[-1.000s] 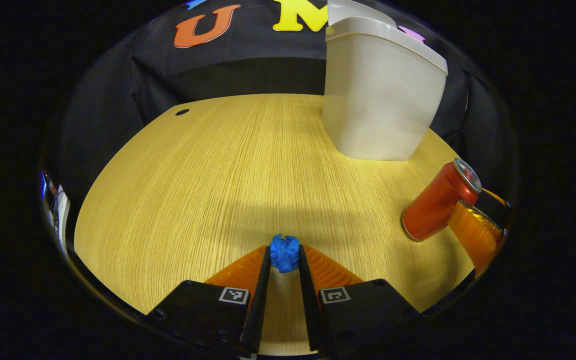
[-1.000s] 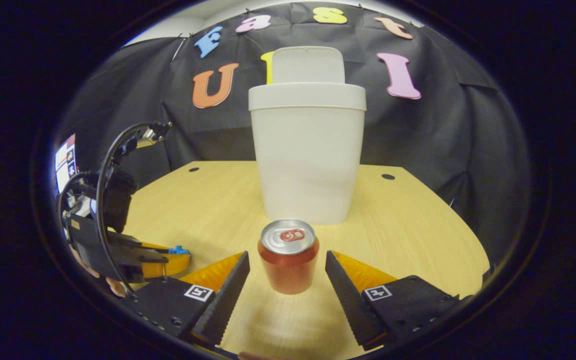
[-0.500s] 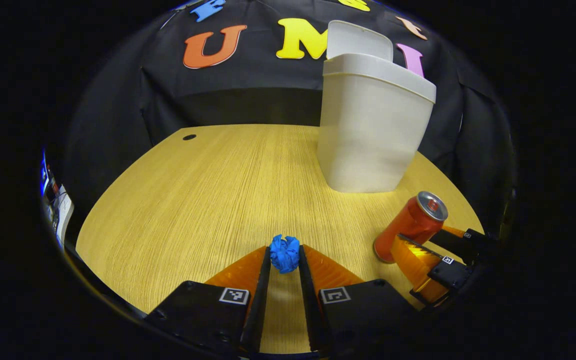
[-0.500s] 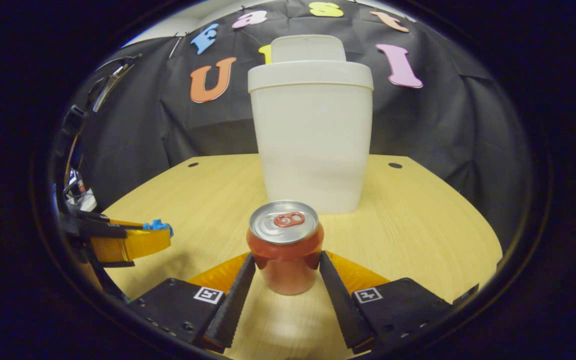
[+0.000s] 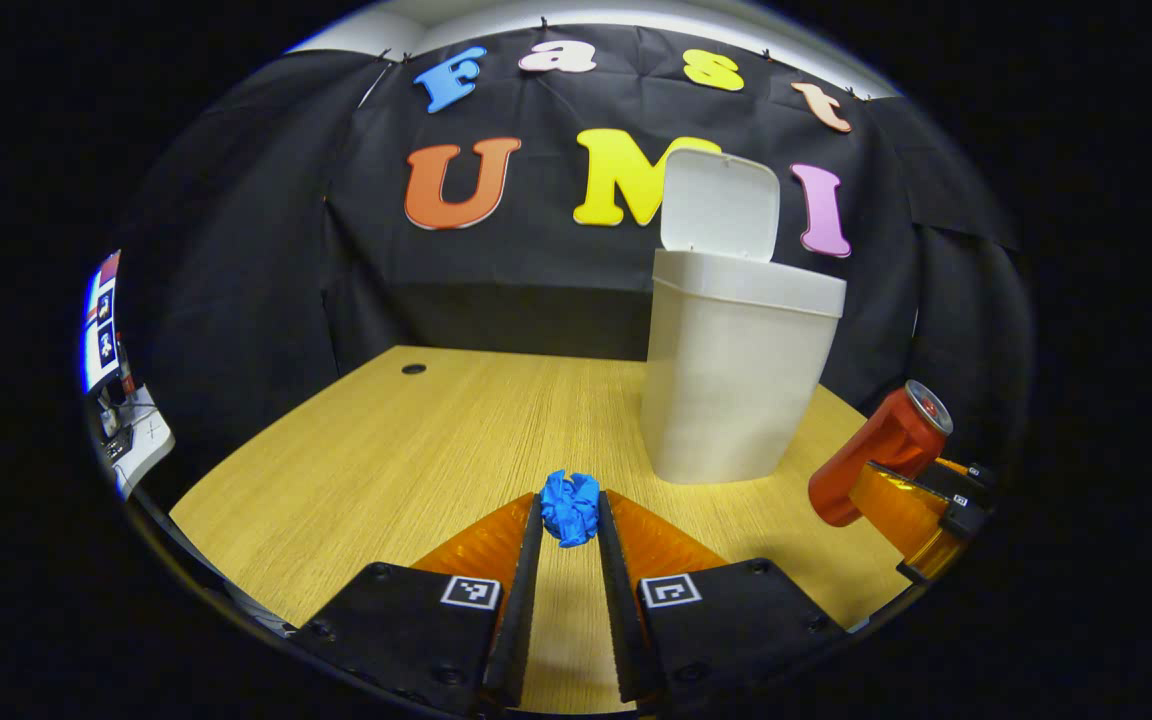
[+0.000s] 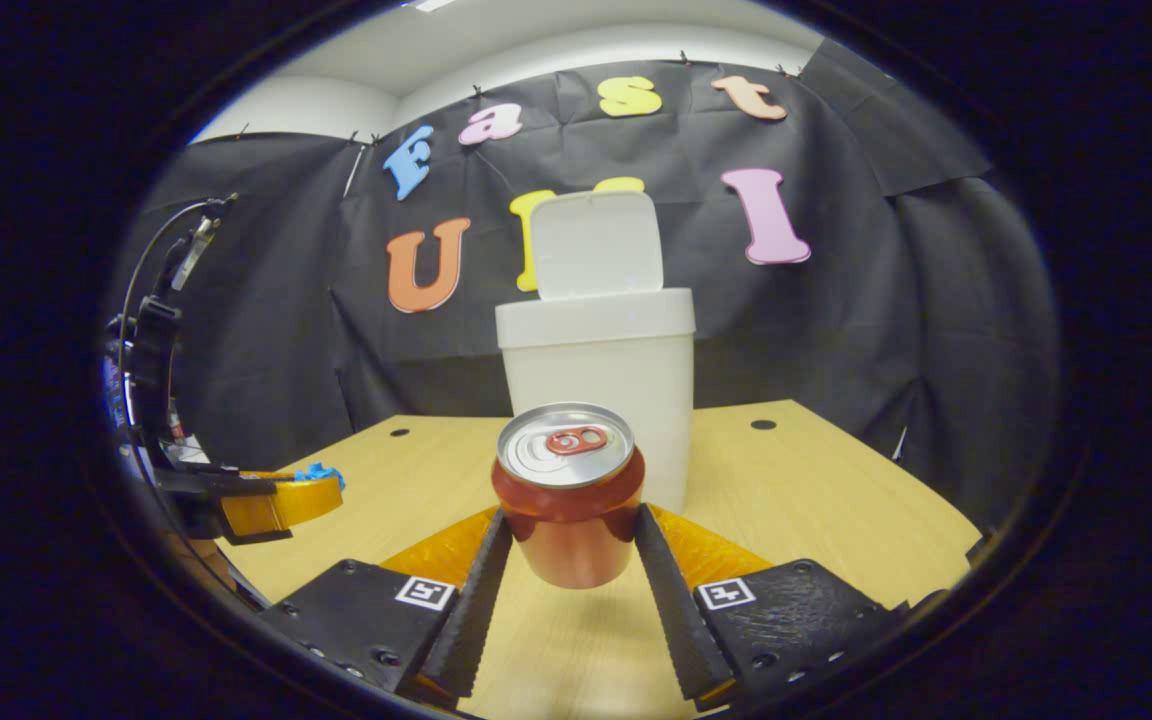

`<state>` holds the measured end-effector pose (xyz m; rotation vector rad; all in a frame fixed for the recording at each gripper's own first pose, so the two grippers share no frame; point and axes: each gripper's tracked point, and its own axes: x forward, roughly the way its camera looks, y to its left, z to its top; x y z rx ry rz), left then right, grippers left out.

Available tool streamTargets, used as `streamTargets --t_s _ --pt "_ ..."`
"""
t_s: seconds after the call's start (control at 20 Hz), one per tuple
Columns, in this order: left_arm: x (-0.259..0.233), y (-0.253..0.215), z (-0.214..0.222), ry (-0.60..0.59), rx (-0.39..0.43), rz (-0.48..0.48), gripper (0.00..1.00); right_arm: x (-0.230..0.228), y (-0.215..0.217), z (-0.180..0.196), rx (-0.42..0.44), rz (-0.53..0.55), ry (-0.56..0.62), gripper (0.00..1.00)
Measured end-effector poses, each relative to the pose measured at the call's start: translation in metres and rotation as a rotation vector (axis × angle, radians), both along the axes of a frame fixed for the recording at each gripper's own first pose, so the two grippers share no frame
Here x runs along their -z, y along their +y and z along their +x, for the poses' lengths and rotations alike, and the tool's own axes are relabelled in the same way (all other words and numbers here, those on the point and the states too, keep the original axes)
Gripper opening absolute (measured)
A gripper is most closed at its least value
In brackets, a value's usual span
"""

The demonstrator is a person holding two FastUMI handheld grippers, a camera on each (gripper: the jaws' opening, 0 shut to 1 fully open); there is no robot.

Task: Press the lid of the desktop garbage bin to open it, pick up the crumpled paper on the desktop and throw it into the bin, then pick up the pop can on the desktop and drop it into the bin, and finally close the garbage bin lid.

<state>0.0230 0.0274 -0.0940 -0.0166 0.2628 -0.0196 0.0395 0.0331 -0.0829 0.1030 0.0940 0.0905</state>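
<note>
with the lid (image 5: pixel 720 204) standing up behind the rim of the garbage bin (image 5: pixel 731 385), the mouth is open and ready, which i judge is why both pieces of rubbish are already in hand. my left hand-held gripper (image 5: pixel 568 520) pinches the crumpled paper (image 5: pixel 569 507) right at its fingertips, both fingers pressing on the blue wad, so it sits out front where it can fall free once i spread them. it appears lifted off the bench (image 5: pixel 416 450), though i cannot tell how high.

my right hand-held gripper (image 6: pixel 568 540) is clamped on the pop can (image 6: pixel 568 490), a finger on each side of its body below the top. in the right gripper view the can stands upright along the fingers; in the left gripper view i see the same can (image 5: pixel 878 450) tilted, off to the right of the bin and near it. holding it by the sides keeps the can steady for the carry.

by my reading the paper goes first, since the task orders it so, and the left hand-held gripper sits to the left of the bin with open bench between. the drop calls for getting above the rim, clear of the raised lid. the can waits its turn.
</note>
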Motion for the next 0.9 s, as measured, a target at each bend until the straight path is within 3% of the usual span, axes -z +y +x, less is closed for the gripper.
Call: streamTargets --t_s 0.2,0.4,0.45,0.6,0.75,0.9 --pt "-0.072 -0.006 -0.035 -0.236 -0.029 0.051 0.37 -0.048 -0.023 -0.029 0.034 -0.011 -0.134 0.7" --pt "-0.138 -0.029 -0.056 -0.403 0.007 0.063 0.37 -0.086 -0.046 -0.059 0.054 0.007 -0.209 0.67" --pt "-0.147 -0.032 -0.058 -0.415 0.011 0.058 0.37 -0.093 -0.053 -0.066 0.068 0.009 -0.228 0.63" --pt "-0.174 -0.053 -0.05 -0.44 0.042 0.014 0.37 -0.109 -0.068 -0.08 0.094 0.018 -0.272 0.63" --pt "-0.2 -0.07 -0.021 -0.454 0.05 -0.021 0.37 -0.115 -0.08 -0.085 0.1 0.028 -0.282 0.64" --pt "-0.218 -0.107 0.026 -0.445 0.129 -0.083 0.36 -0.119 -0.09 -0.087 0.107 0.04 -0.288 0.63"
